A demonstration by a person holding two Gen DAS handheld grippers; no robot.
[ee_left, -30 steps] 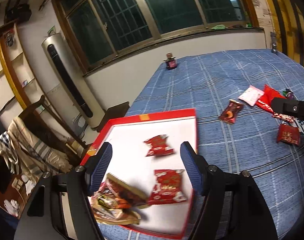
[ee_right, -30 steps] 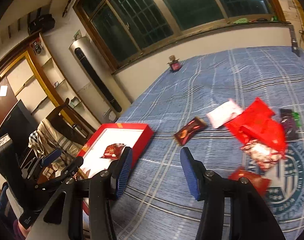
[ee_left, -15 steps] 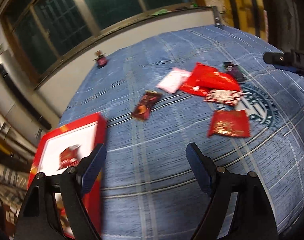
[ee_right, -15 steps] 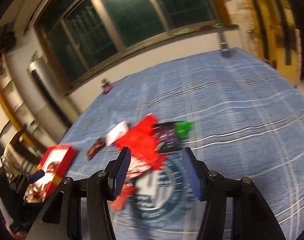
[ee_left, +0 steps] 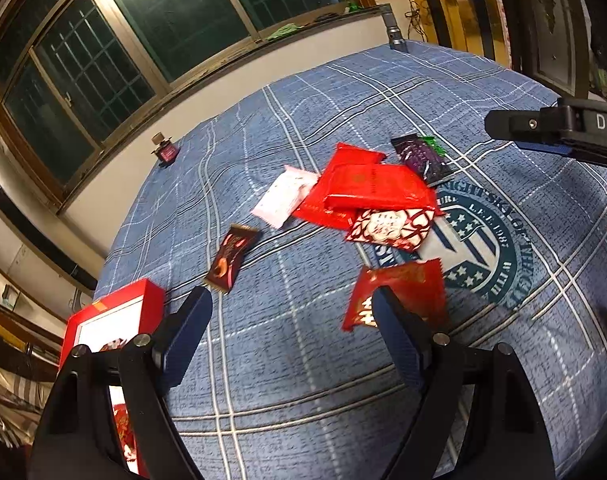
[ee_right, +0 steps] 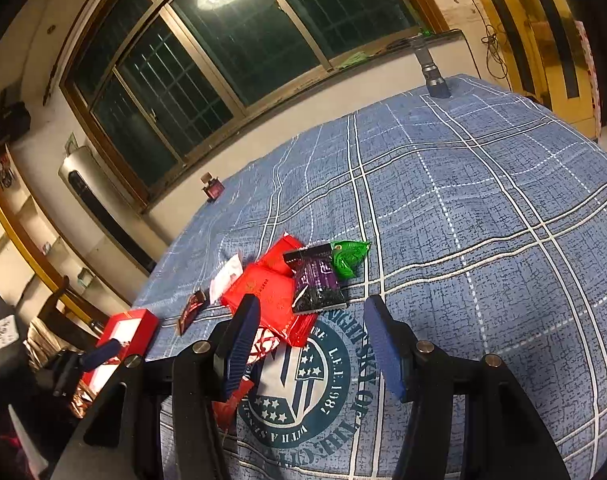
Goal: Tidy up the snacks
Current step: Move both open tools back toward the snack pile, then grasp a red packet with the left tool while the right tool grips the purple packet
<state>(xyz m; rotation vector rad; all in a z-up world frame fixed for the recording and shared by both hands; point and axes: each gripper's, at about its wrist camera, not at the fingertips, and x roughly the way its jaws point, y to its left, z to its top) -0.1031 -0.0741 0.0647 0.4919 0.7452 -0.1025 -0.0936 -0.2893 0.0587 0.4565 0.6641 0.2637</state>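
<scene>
Empty, wide-spread left gripper (ee_left: 289, 334) above blue plaid cloth (ee_left: 295, 364), red packet (ee_left: 399, 288) at right finger.

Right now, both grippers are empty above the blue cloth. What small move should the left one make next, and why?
Probably ease the left gripper forward and down onto the small red packet by its right finger. The jaws stand open with nothing between them, that packet lies nearest, apart from the pile, and the red box waits at the left.

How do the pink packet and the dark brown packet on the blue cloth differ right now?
The pink packet is pale and broader; the dark brown packet is dark, with an orange picture, and narrower. The pink packet touches the red packets in the pile; the dark brown packet lies alone, nearer the red box. Both lie flat on the cloth, outside the box.
</scene>
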